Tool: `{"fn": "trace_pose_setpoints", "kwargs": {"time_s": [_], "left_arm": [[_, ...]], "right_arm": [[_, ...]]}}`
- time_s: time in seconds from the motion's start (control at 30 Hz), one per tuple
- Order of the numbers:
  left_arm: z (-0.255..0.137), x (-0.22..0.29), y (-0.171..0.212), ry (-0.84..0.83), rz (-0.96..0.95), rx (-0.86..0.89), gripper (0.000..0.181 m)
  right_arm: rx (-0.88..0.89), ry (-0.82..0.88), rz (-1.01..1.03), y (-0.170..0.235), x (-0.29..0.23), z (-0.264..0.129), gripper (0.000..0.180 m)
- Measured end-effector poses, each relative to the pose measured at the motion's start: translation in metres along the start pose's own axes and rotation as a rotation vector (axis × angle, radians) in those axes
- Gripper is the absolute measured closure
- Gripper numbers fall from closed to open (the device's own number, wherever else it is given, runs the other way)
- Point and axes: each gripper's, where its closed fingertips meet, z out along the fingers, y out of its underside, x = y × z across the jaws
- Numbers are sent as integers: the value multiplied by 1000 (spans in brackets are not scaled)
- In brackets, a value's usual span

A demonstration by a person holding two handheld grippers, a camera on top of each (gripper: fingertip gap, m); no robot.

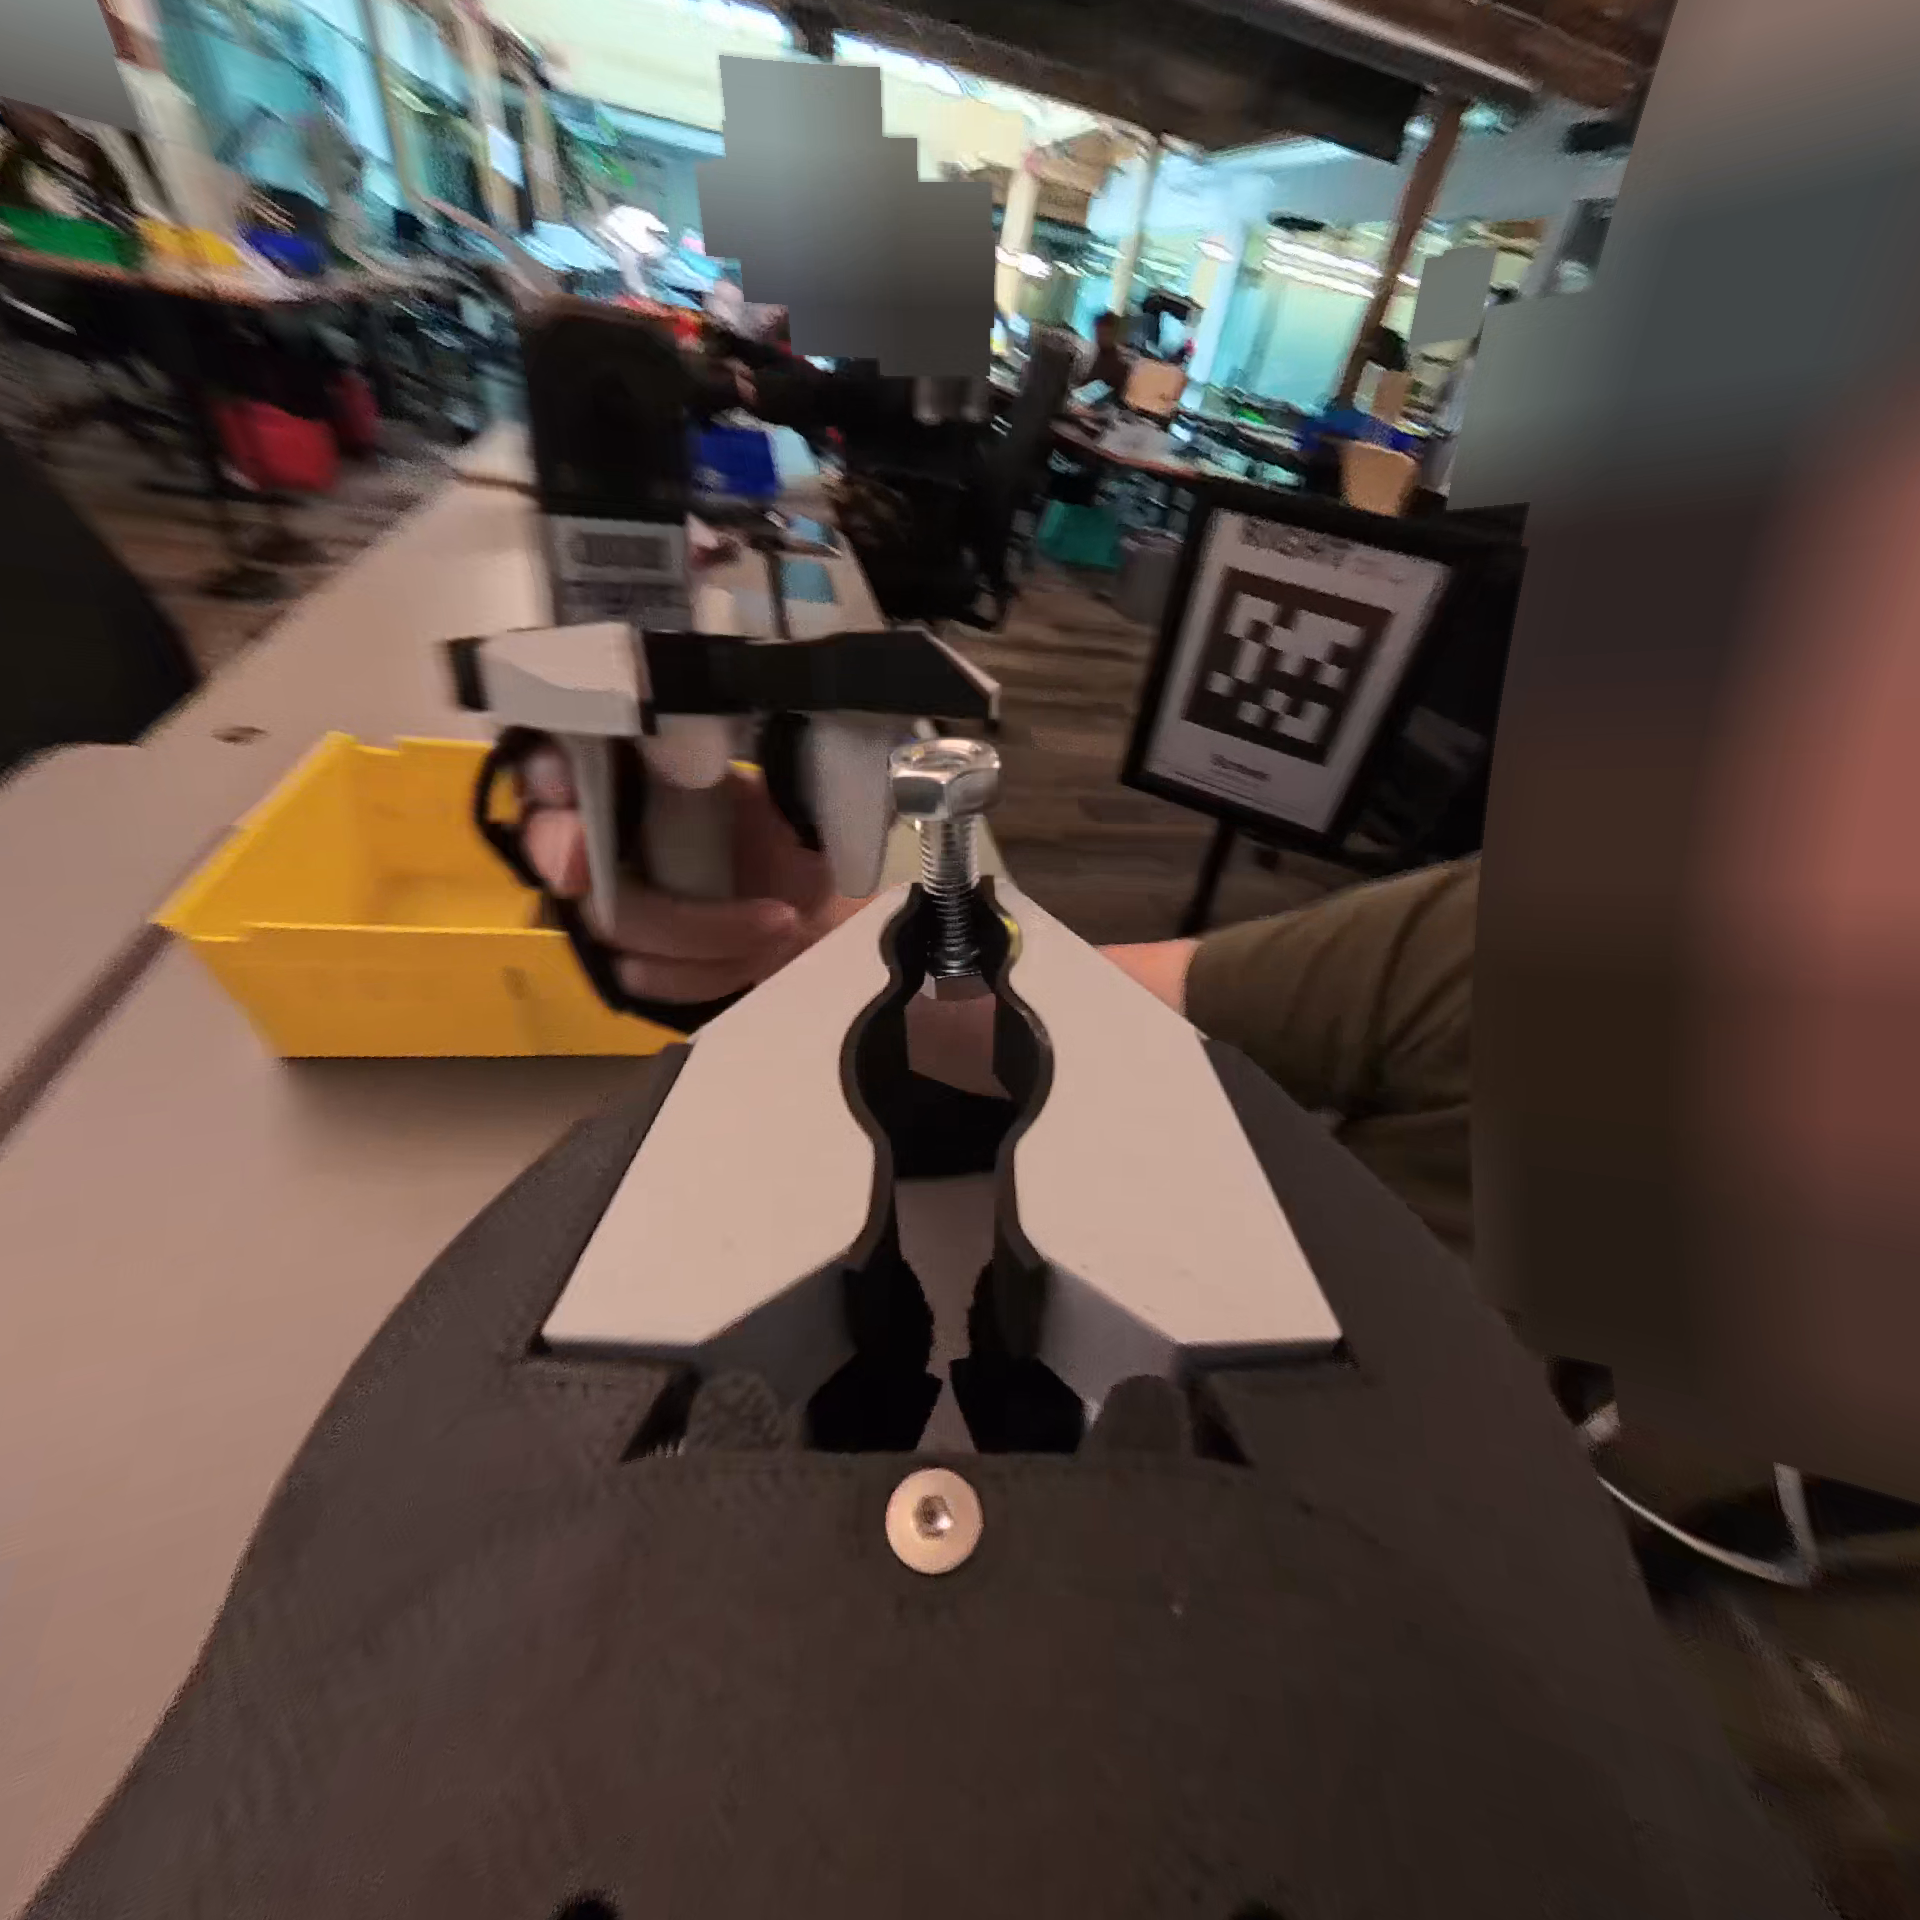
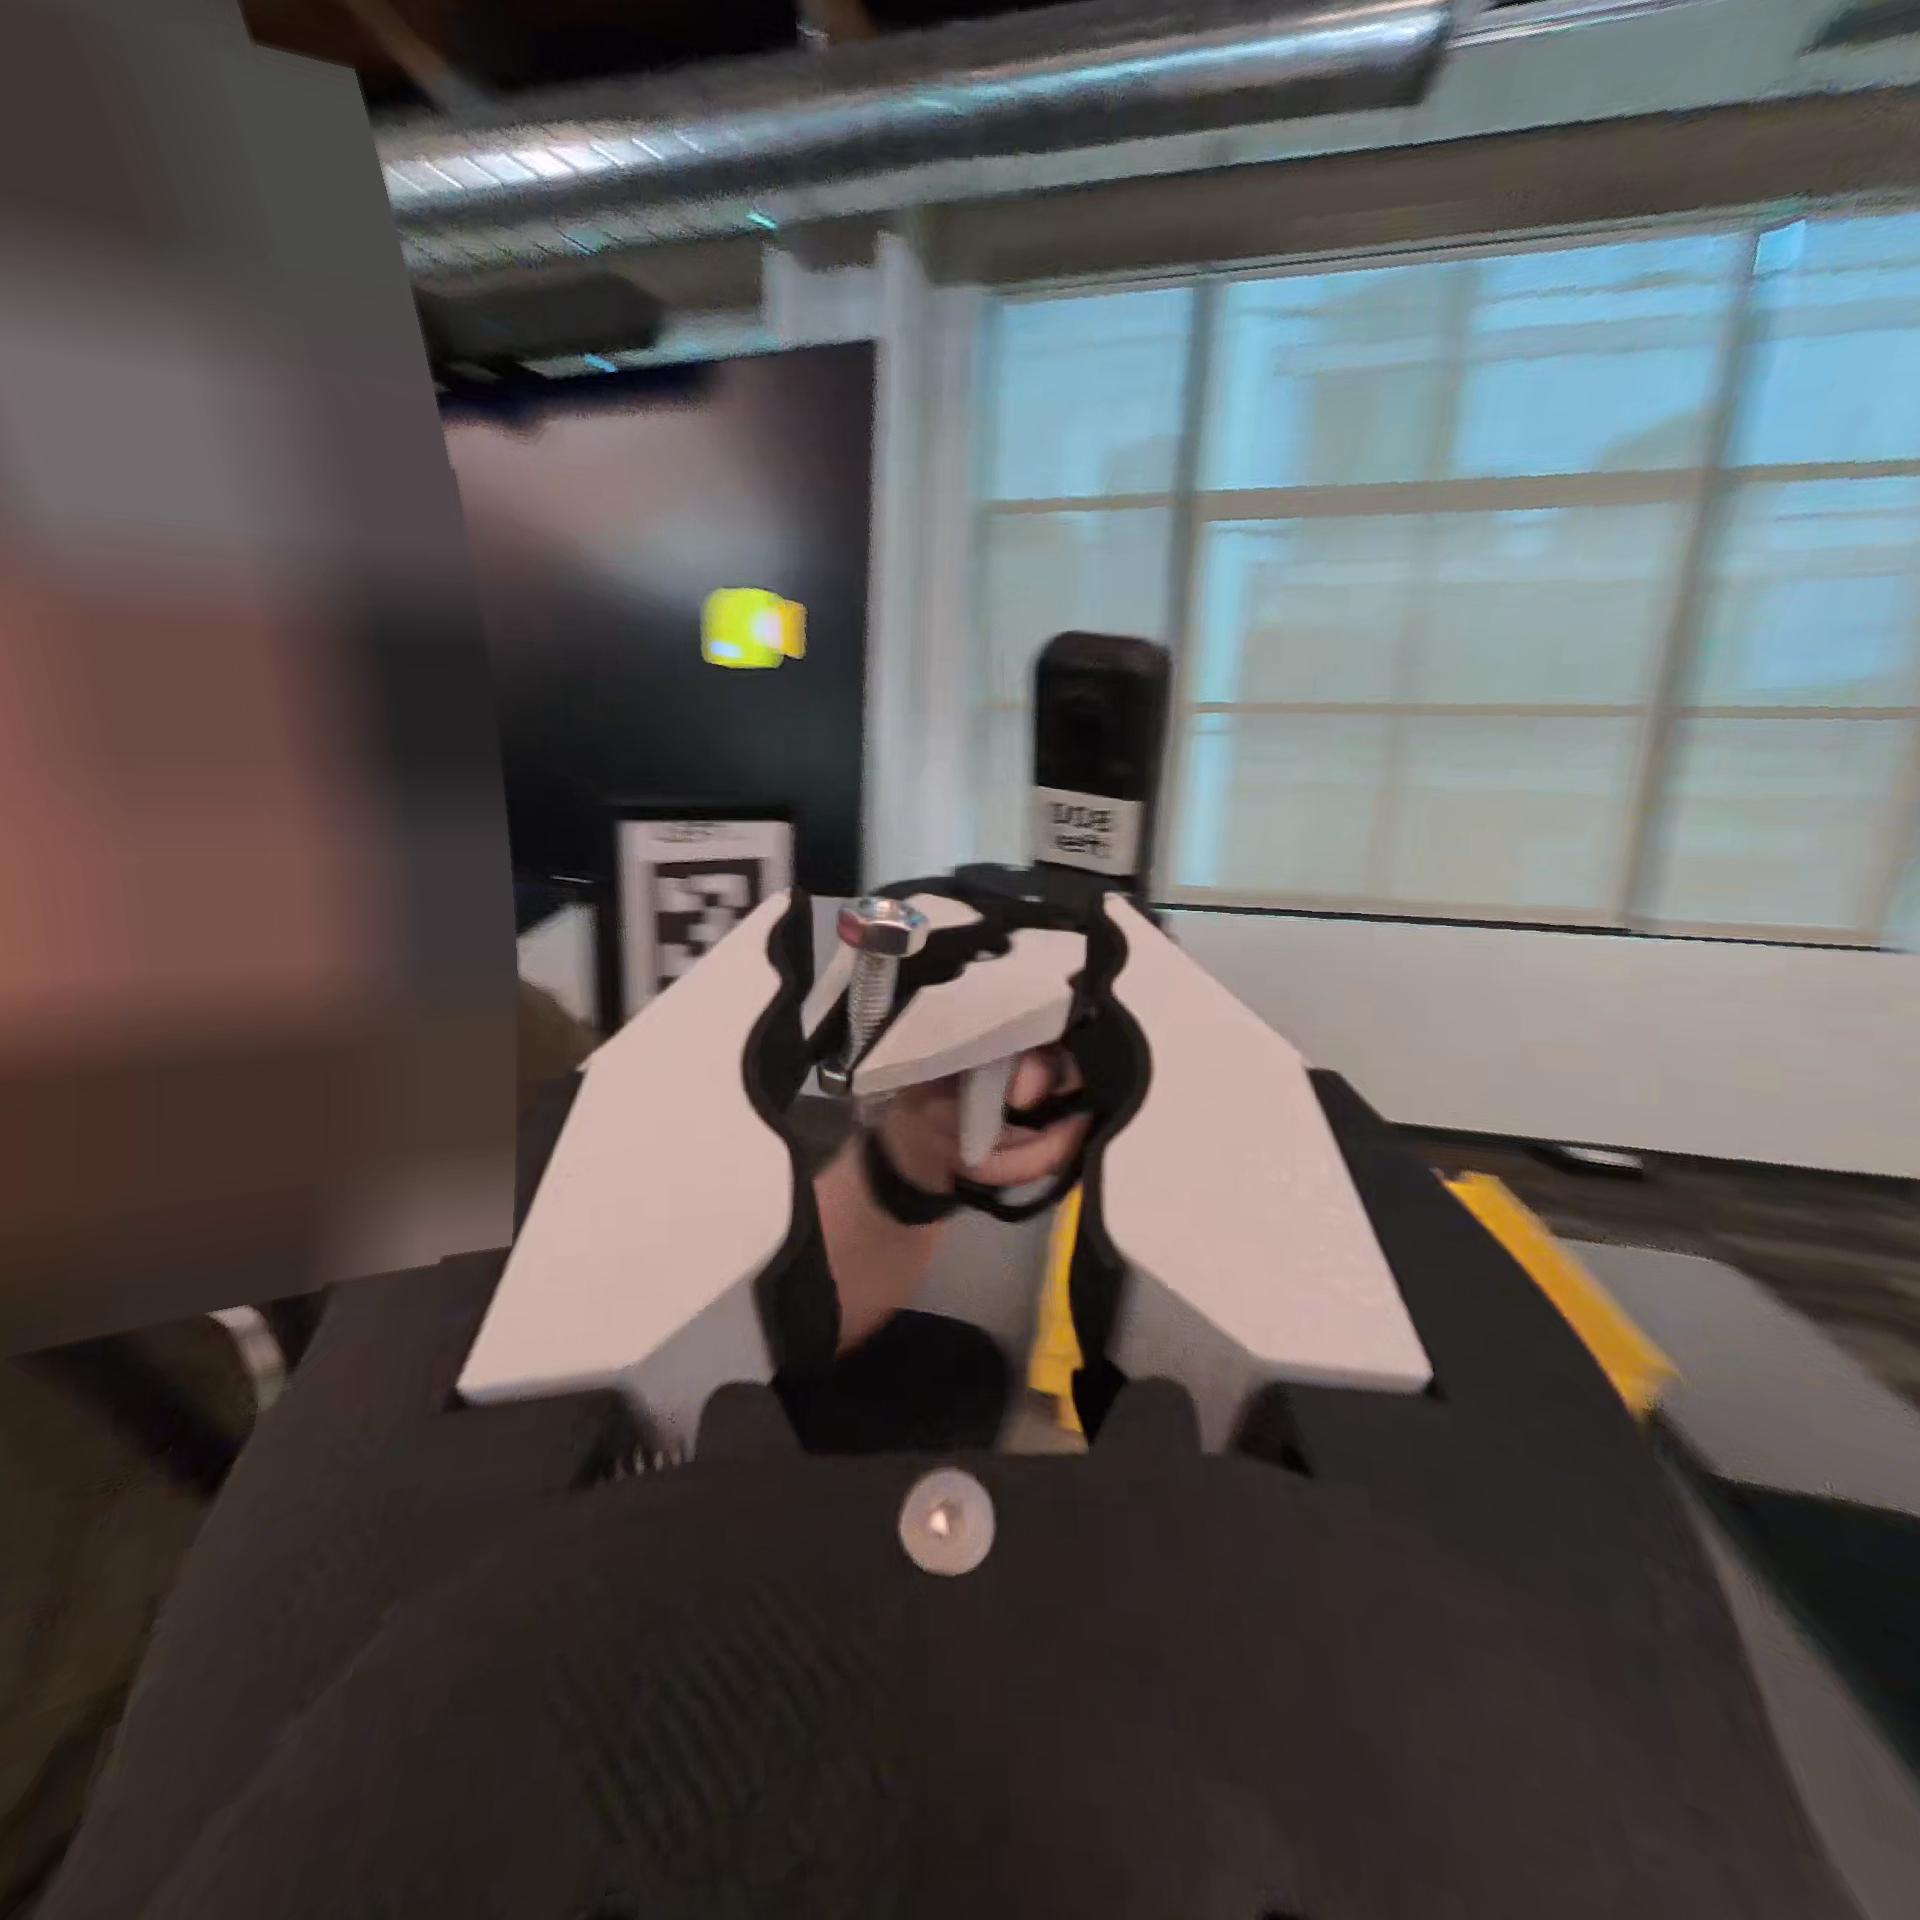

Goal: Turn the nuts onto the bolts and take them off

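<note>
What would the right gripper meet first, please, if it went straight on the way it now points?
Most likely the bolt that the left gripper holds upright just beyond the right gripper, whose fingers stand open around it; depth is hard to judge.

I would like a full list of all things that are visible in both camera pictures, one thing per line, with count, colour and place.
bolt: one, silver, upright in the left gripper's jaws
nut: one, silver, at the bolt's upper end
bin: one, yellow, on the table behind the left gripper
table: one, light grey, under the bin
marker board: one, black and white, on a stand at the right of the left wrist view
windows: several panes, pale blue, far wall in the right wrist view
left gripper: one, white and black, shut on the bolt
right gripper: one, white and black, jaws apart, near the nut
</note>
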Motion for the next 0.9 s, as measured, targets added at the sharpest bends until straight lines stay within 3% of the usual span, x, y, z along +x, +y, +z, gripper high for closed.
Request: {"fn": "trace_pose_setpoints", "kwargs": {"time_s": [0.03, 0.13, 0.2, 0.27, 0.33, 0.47, 0.6, 0.73, 0.83, 0.9], "left_arm": [[-4, -10, -5, -75, 22, 22, 173], [-23, -52, -13, -432, 168, 45, 173], [-42, -75, -18, -684, 280, 36, 174], [-54, -84, -23, -846, 387, 17, 174], [-55, -85, -24, -913, 457, -8, 174], [-45, -83, -20, -929, 507, -40, 174], [-38, -83, -16, -913, 518, -61, 174], [-33, -78, -15, -861, 494, -58, 173], [-26, -69, -14, -752, 470, -37, 174], [-13, -49, -14, -571, 416, -2, 173]], "right_arm": [[-8, 98, -63, -6, 8, -2, 129], [2, 301, -259, -23, 15, -3, 128], [12, 522, -429, -31, 27, -7, 134], [-22, 639, -606, -28, 28, -4, 141], [-110, 658, -656, -13, 29, 7, 140], [-158, 669, -556, 6, 36, 18, 141], [-165, 685, -500, 10, 45, 11, 162], [-172, 600, -411, 9, 42, 10, 164], [-155, 434, -302, 7, 29, 11, 163], [-113, 216, -204, 4, 6, 13, 163]]}}
